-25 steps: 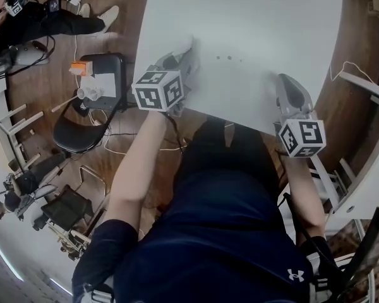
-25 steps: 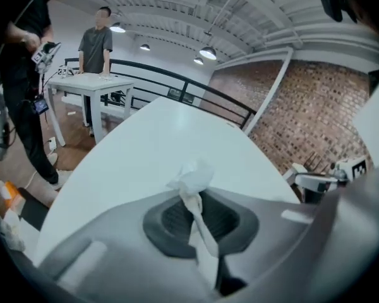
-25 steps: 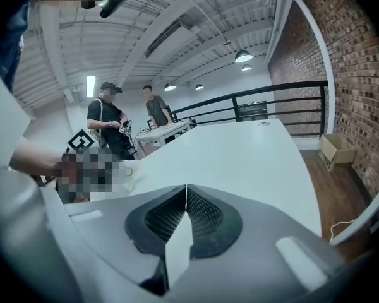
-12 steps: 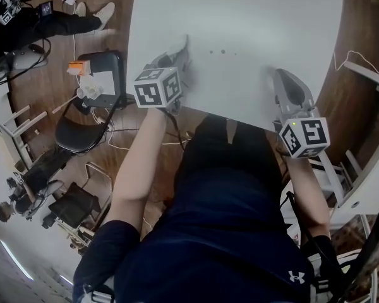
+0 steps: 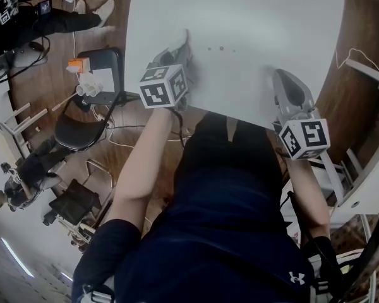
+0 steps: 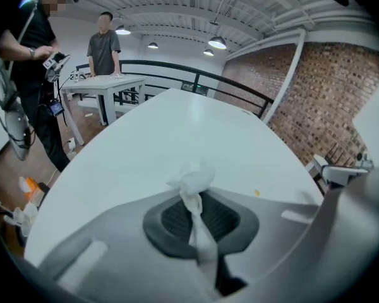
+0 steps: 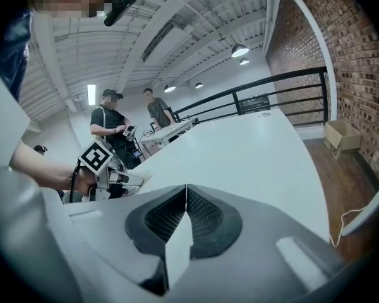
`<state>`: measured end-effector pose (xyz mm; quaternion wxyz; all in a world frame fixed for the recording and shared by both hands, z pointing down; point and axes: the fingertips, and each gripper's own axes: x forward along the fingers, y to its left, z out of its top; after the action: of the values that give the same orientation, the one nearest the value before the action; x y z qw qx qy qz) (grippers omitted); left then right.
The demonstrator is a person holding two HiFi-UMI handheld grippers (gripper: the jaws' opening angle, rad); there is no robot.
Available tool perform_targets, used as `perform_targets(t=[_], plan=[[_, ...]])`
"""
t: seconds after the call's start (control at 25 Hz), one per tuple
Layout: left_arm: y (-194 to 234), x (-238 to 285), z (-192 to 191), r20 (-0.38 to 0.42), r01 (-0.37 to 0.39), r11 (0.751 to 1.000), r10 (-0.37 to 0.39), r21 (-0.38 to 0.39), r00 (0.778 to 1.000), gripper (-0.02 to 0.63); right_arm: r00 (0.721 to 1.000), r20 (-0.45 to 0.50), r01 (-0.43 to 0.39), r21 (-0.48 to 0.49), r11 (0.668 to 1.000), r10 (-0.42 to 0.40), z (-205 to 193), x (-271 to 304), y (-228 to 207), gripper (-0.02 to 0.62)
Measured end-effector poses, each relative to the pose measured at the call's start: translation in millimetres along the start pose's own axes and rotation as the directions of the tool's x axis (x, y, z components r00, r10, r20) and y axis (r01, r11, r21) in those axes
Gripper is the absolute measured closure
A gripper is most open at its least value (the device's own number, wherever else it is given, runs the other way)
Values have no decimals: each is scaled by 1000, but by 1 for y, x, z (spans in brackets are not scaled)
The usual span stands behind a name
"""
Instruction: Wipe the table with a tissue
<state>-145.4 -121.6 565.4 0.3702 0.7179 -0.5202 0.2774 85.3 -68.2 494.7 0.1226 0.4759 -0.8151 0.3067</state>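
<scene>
The white table [image 5: 252, 11] fills the top of the head view. My left gripper [image 5: 182, 50] rests on it near the left edge, shut on a crumpled white tissue [image 6: 192, 182] that sticks out past the jaw tips onto the tabletop [image 6: 177, 125]. A small tuft of the tissue [image 5: 179, 41] shows ahead of the jaws. Two small dark specks [image 5: 215, 48] lie on the table just right of it. My right gripper [image 5: 282, 79] sits at the table's near right edge, shut with nothing between its jaws [image 7: 186, 197]. The left gripper [image 7: 107, 169] also shows in the right gripper view.
A black chair [image 5: 82, 118] with small items on it stands on the wooden floor left of the table. People stand by another white table [image 6: 104, 84] beyond a black railing [image 6: 202, 81]. A brick wall [image 6: 328, 100] runs on the right.
My left gripper has slid a little to the right with the tissue, closer to the two specks. The right gripper has stayed put.
</scene>
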Motion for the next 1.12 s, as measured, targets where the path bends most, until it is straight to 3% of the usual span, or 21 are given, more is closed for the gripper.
perform_targets(t=[1.12], plan=[[-49, 12, -5, -17, 24, 1000, -24, 10, 1000, 597, 1000, 4, 25, 44, 999, -25, -1, -12, -27, 583]])
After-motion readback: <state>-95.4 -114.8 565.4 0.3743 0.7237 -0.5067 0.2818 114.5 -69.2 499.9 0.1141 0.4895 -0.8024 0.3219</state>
